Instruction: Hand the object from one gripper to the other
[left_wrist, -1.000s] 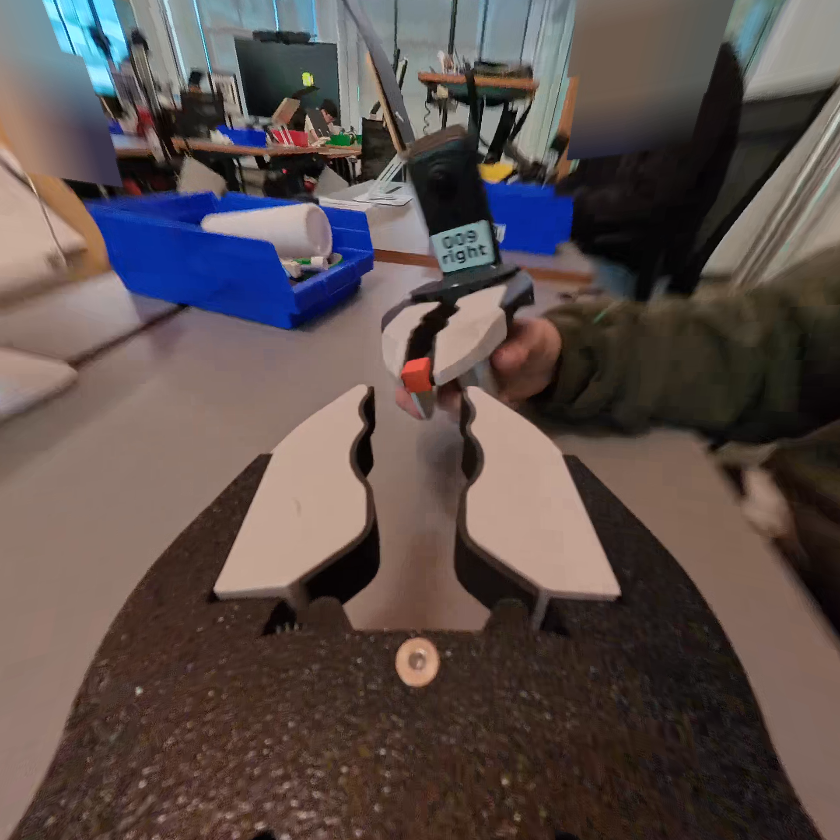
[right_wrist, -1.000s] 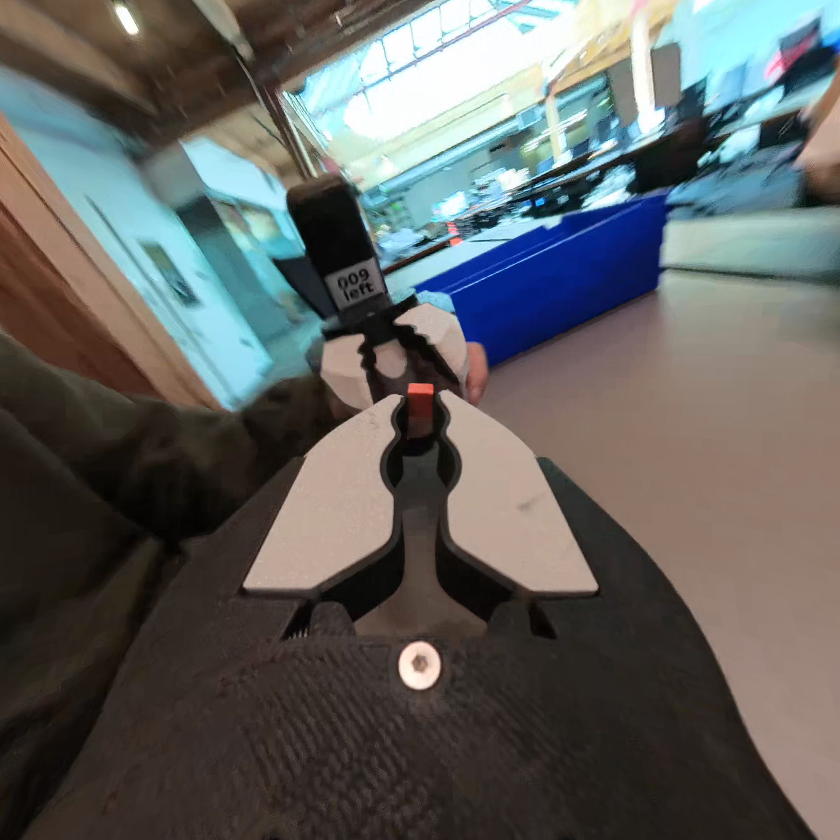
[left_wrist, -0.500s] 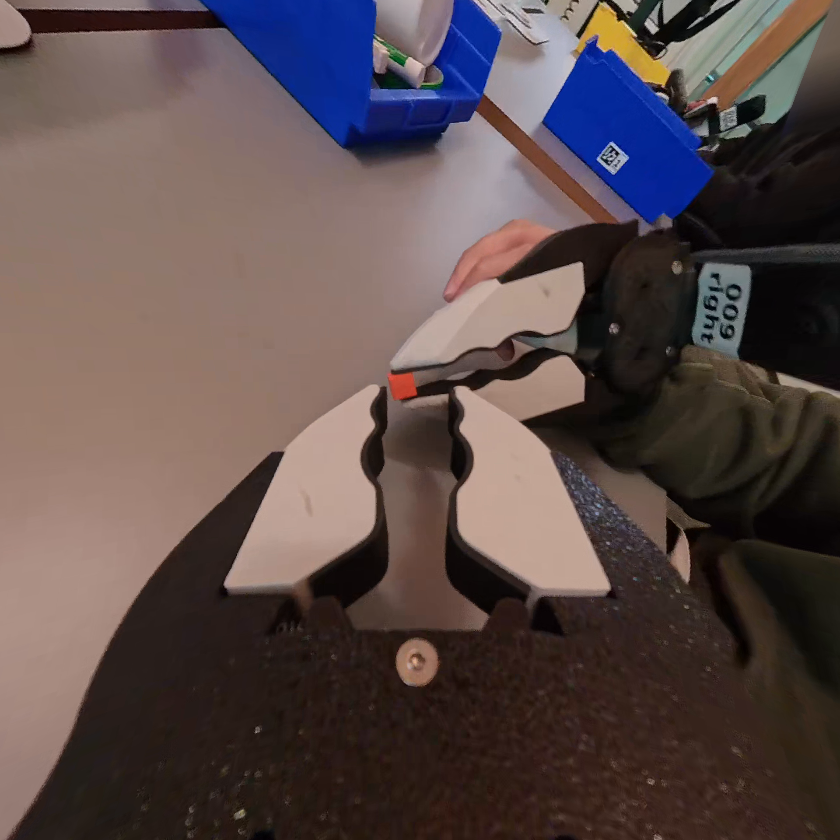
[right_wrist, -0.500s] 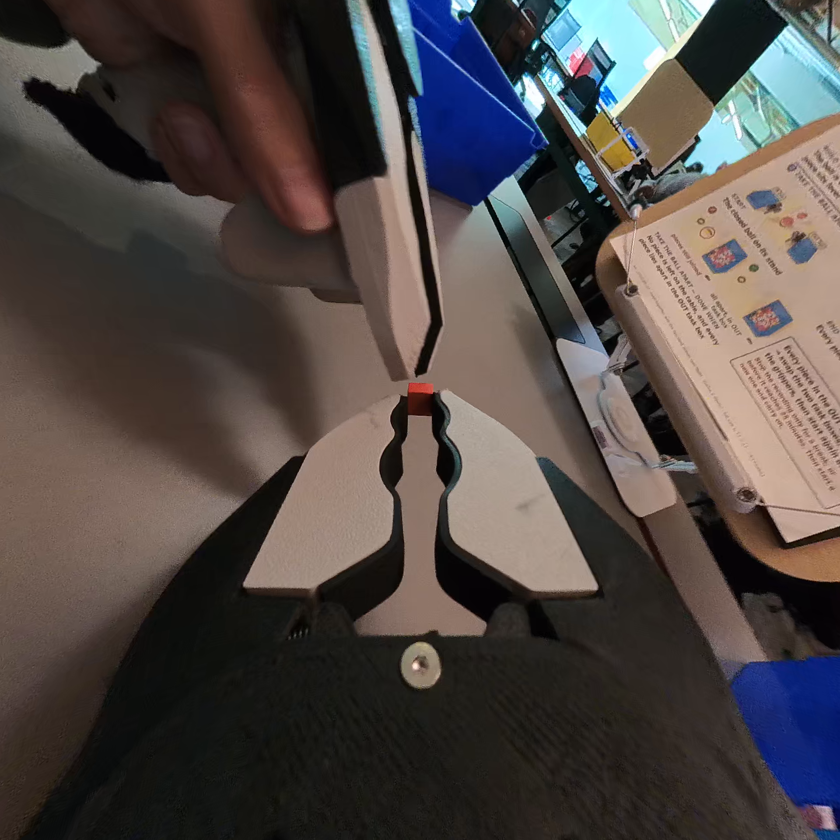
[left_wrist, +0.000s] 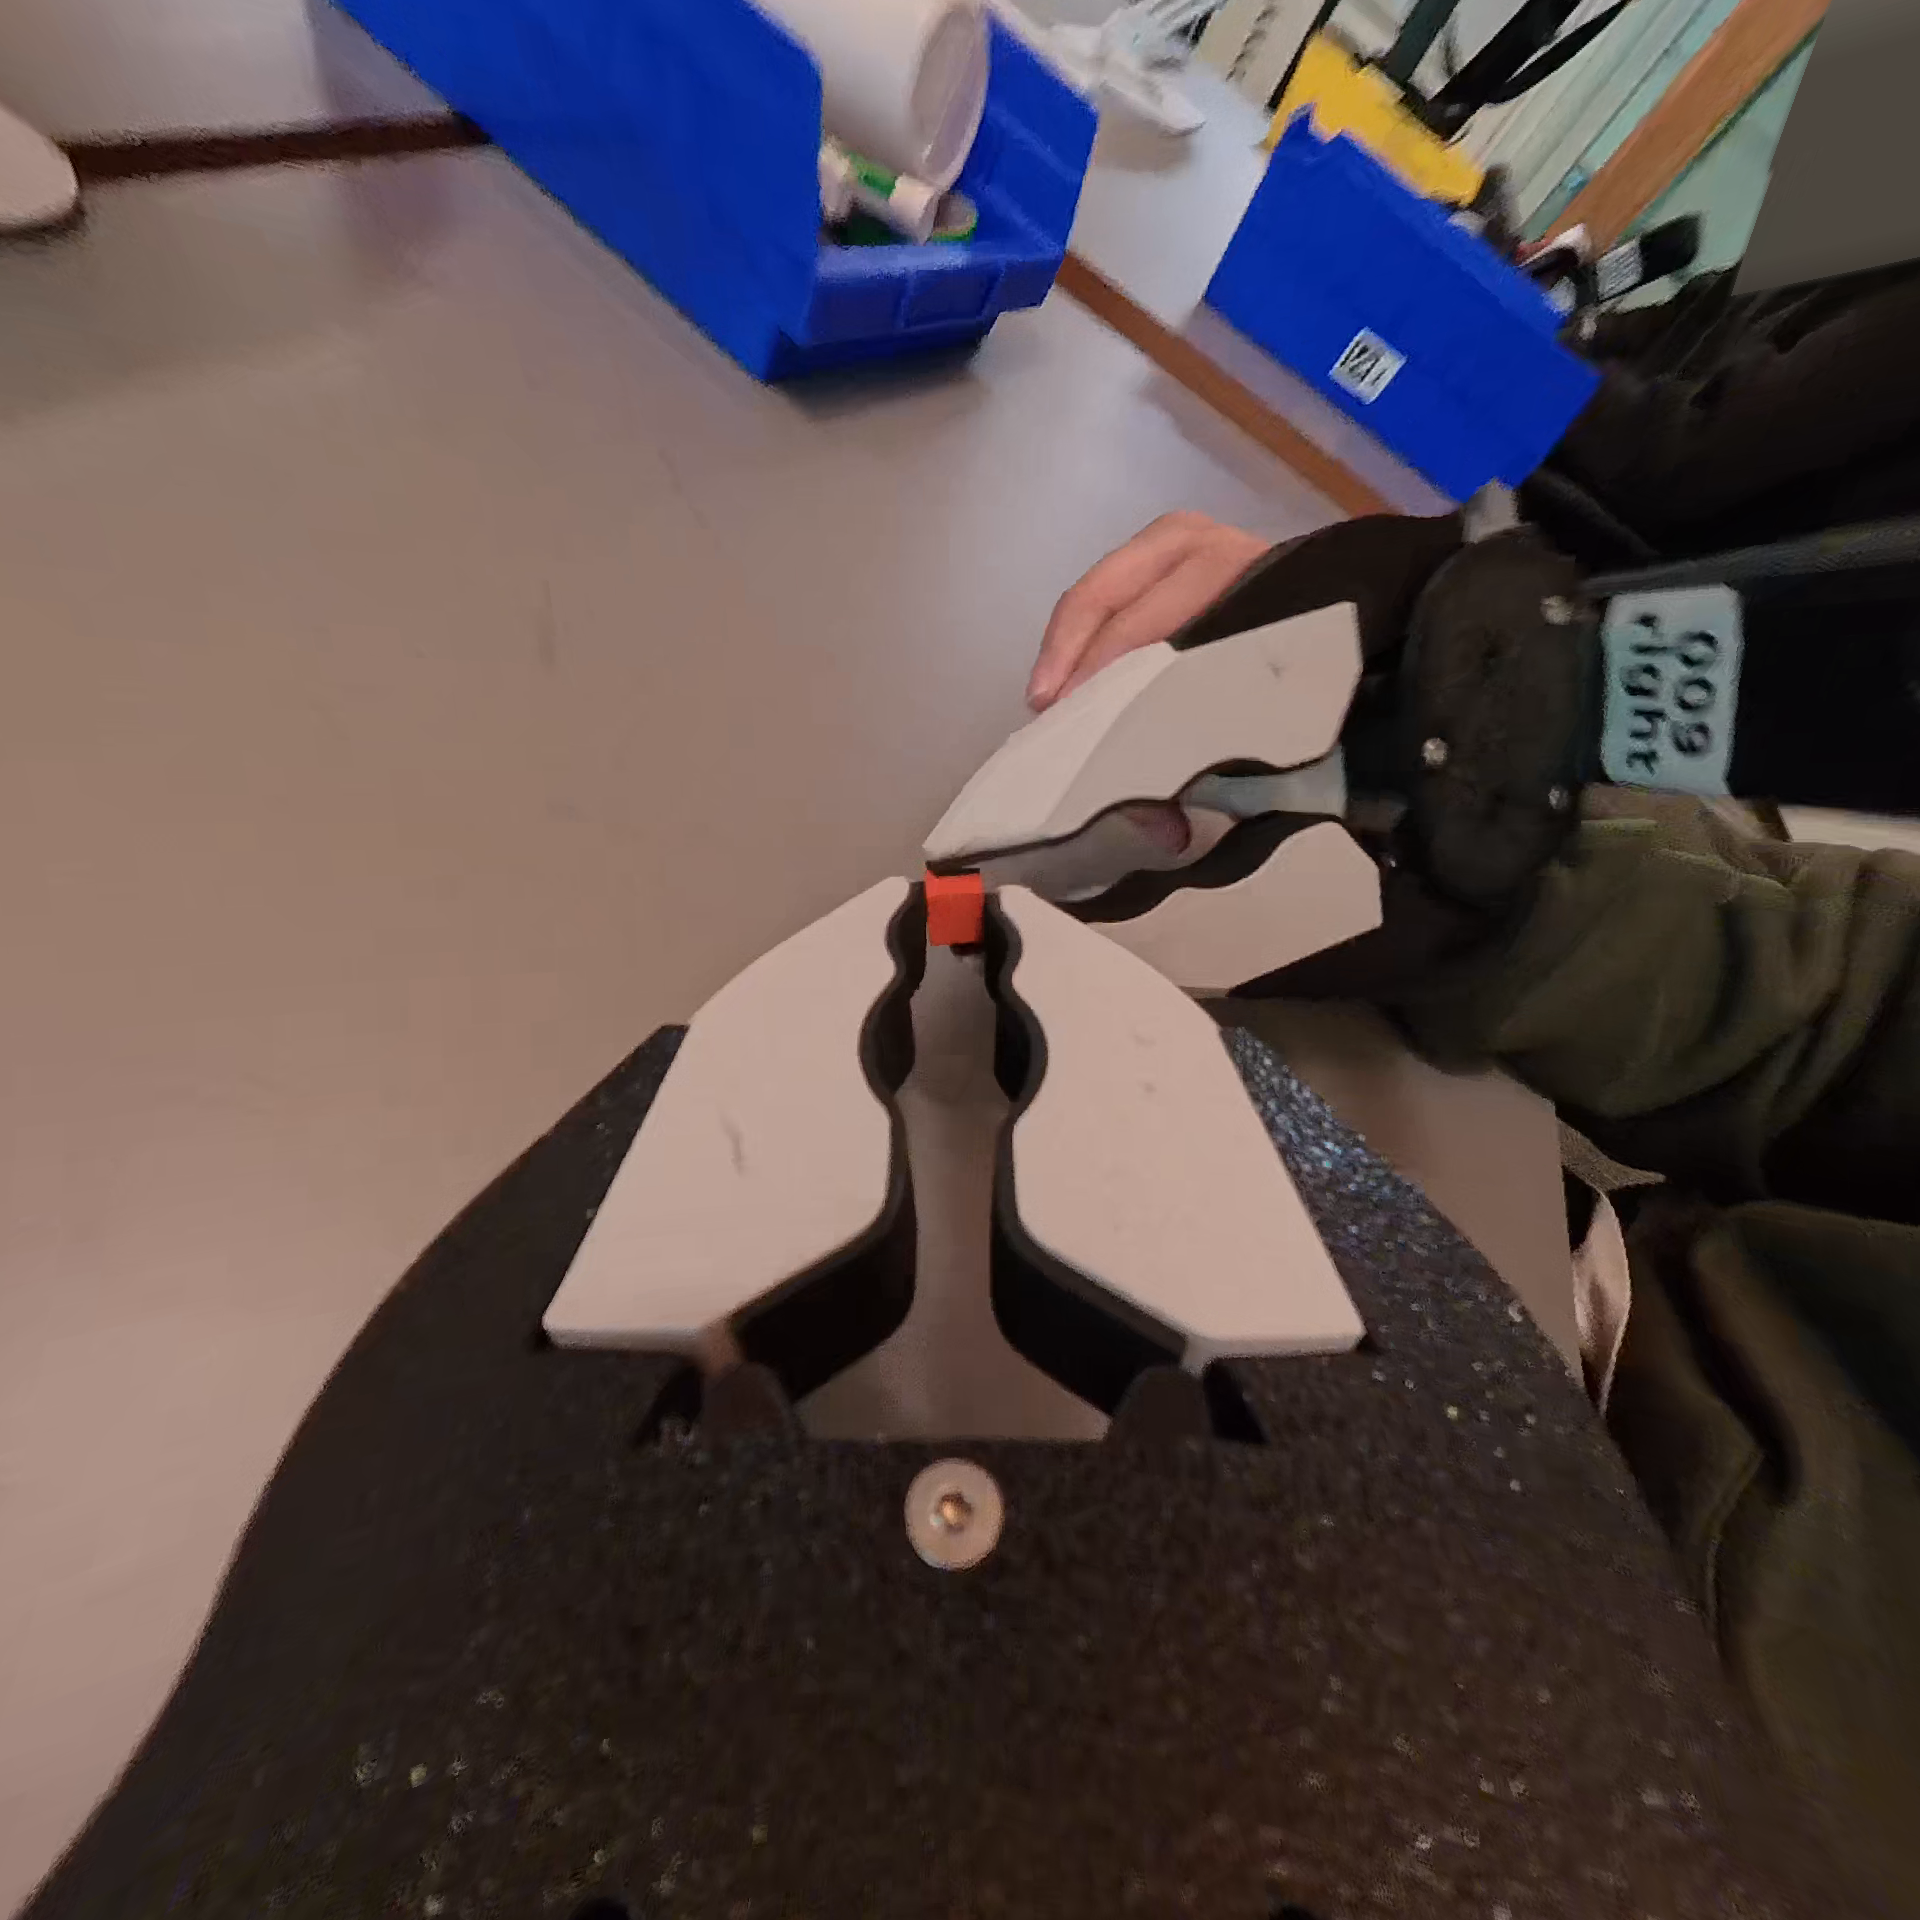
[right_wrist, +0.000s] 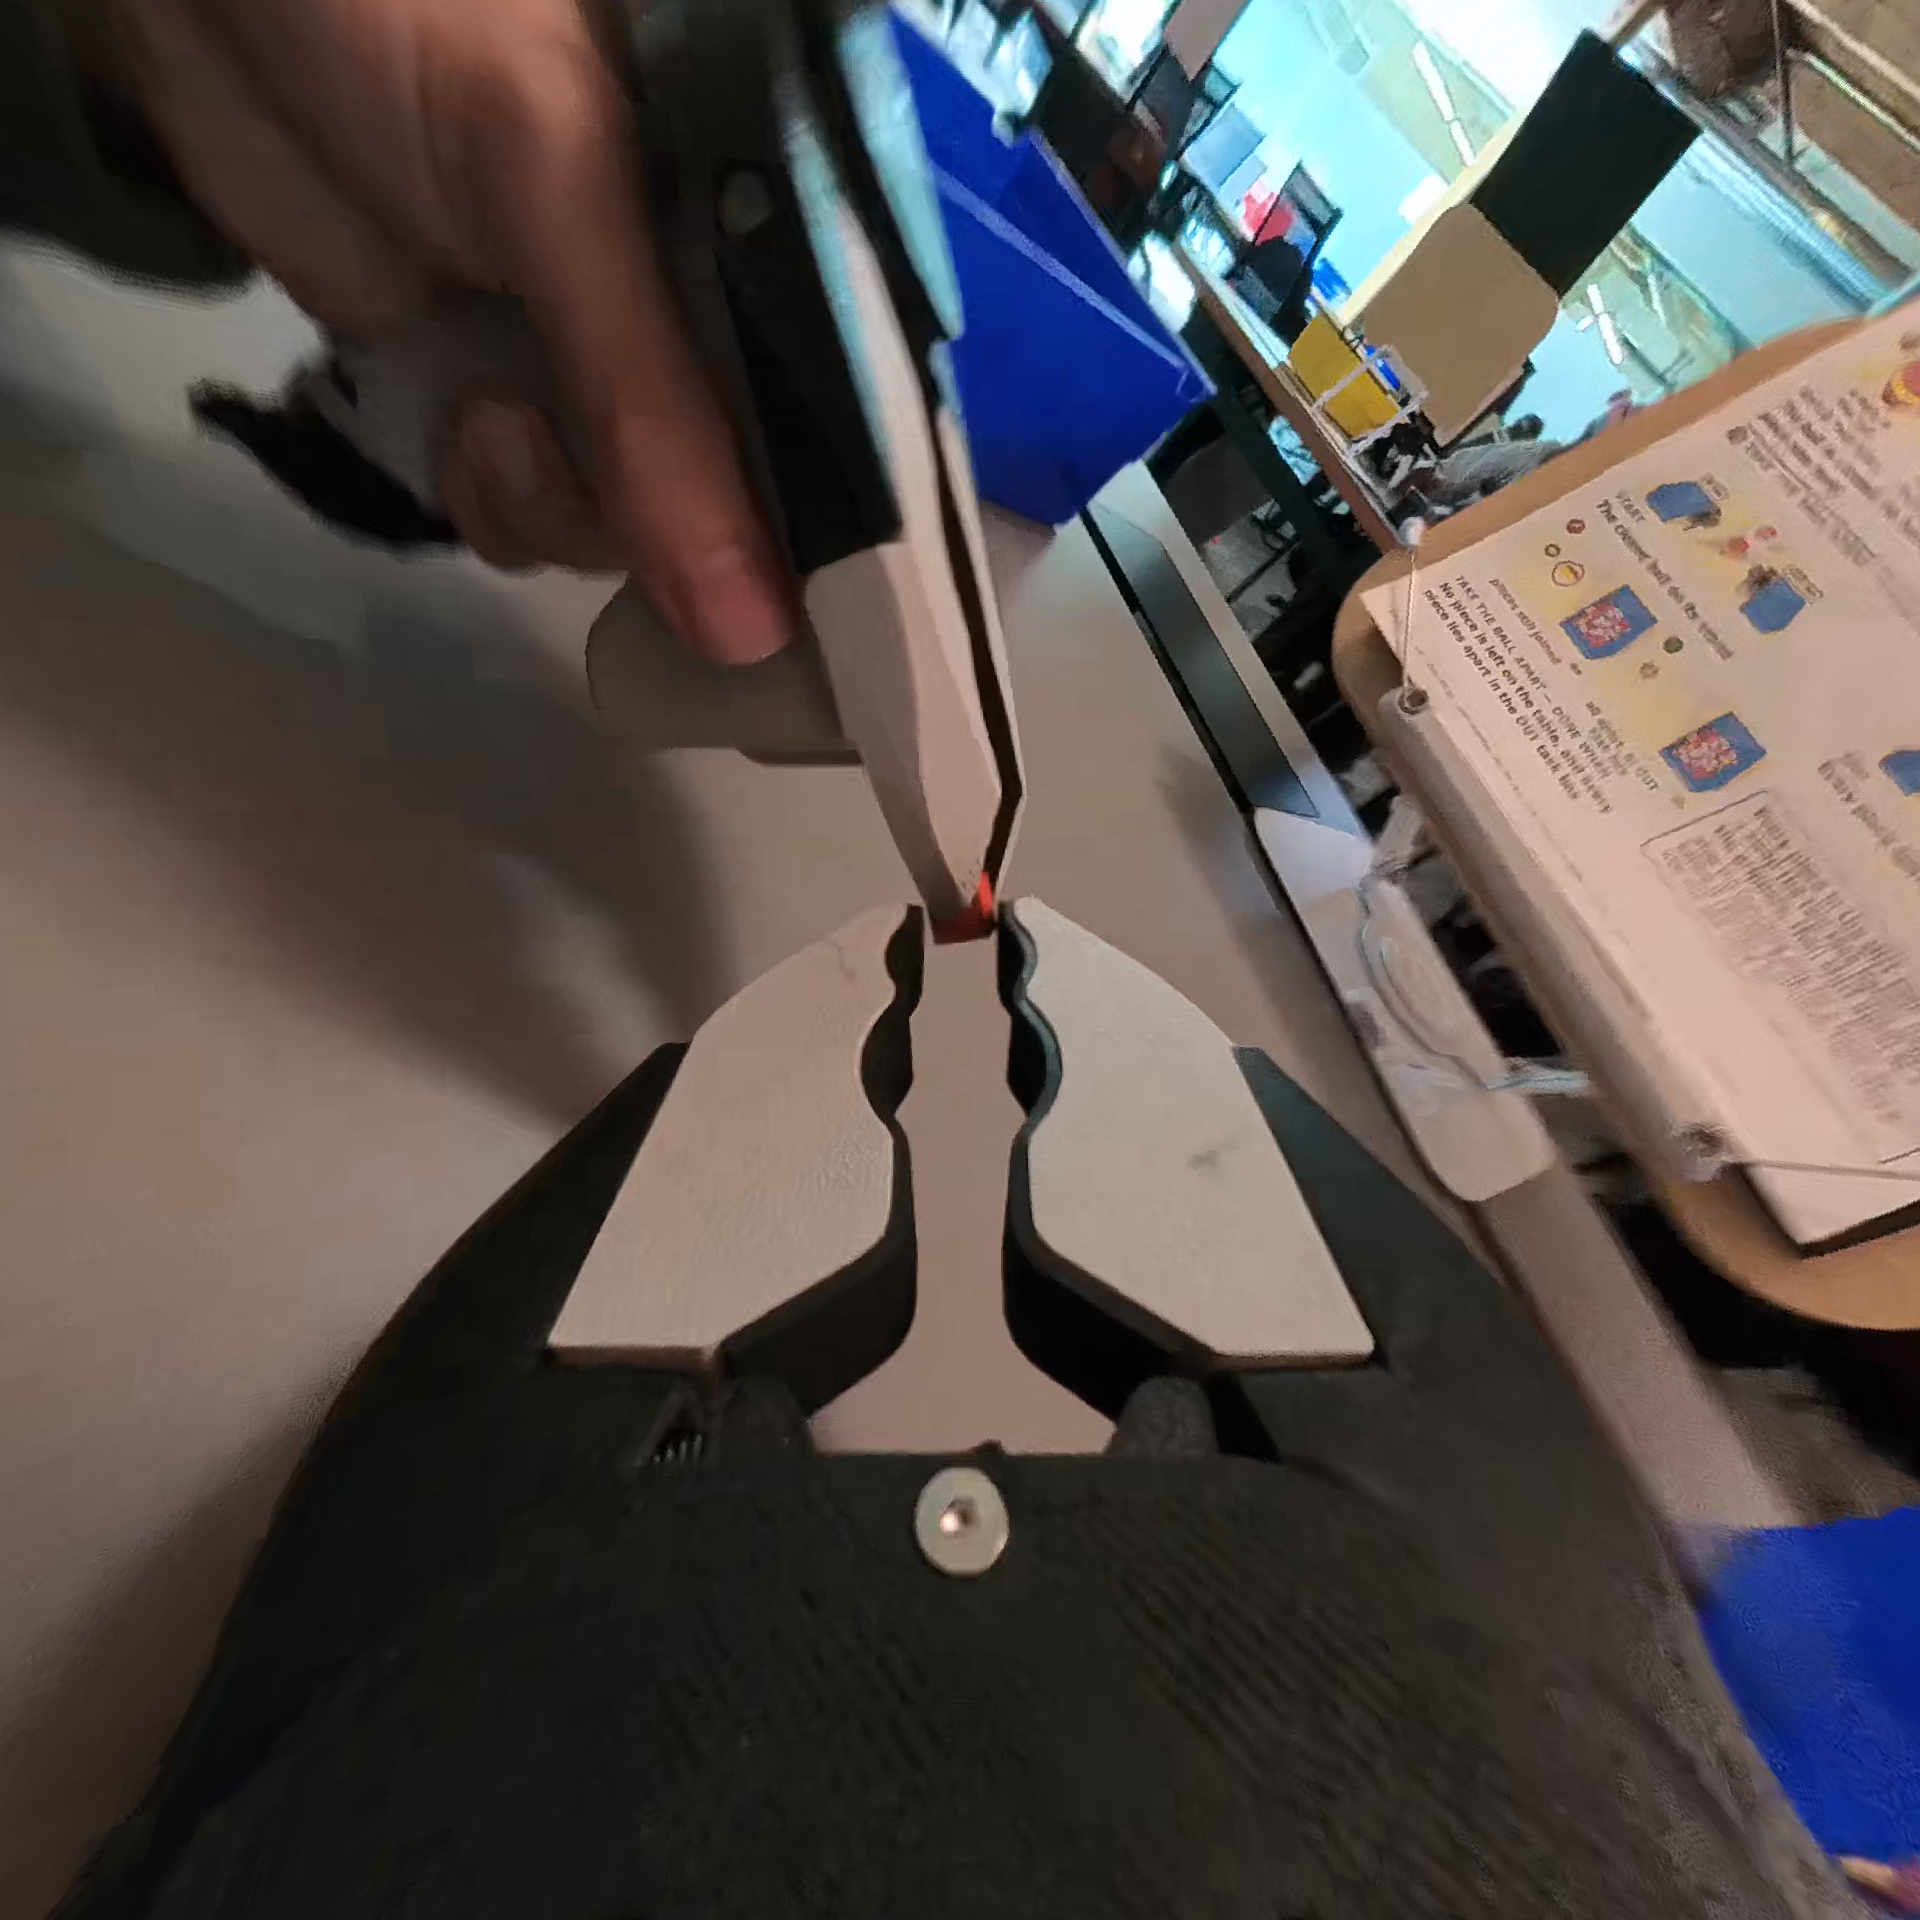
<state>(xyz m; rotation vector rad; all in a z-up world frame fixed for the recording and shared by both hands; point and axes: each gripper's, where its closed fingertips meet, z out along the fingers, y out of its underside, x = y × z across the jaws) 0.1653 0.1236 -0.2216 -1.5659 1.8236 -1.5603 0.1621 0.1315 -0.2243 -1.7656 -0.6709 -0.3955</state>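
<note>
Left wrist view: left gripper (left_wrist: 953, 904) nearly closed, tips pinching small orange block (left_wrist: 953, 920) at 12 o'clock of own fingers. Block held clear above grey table (left_wrist: 416, 727), not resting on it. Right gripper (left_wrist: 966, 878) entering from 3 o'clock, carried in a hand (left_wrist: 1132, 592), tips converging on the same block from above.

Right wrist view: right gripper narrowed to about the block's width, pads apparently against both sides; left gripper descending from 11 o'clock, clamped across the block's upper part. The 2 grips set crosswise, evidently so each pair of pads takes separate faces without colliding. Tip-only hold judged deliberate, leaving block surface exposed for the partner.

Judgement: hand-over at shared-grip stage, release not yet made. Risk: tiny block, shallow purchase; twist or drop likely on uneven release.

Background: 2 blue bins (left_wrist: 727, 156) at 12 to 1 o'clock, well apart.
</note>
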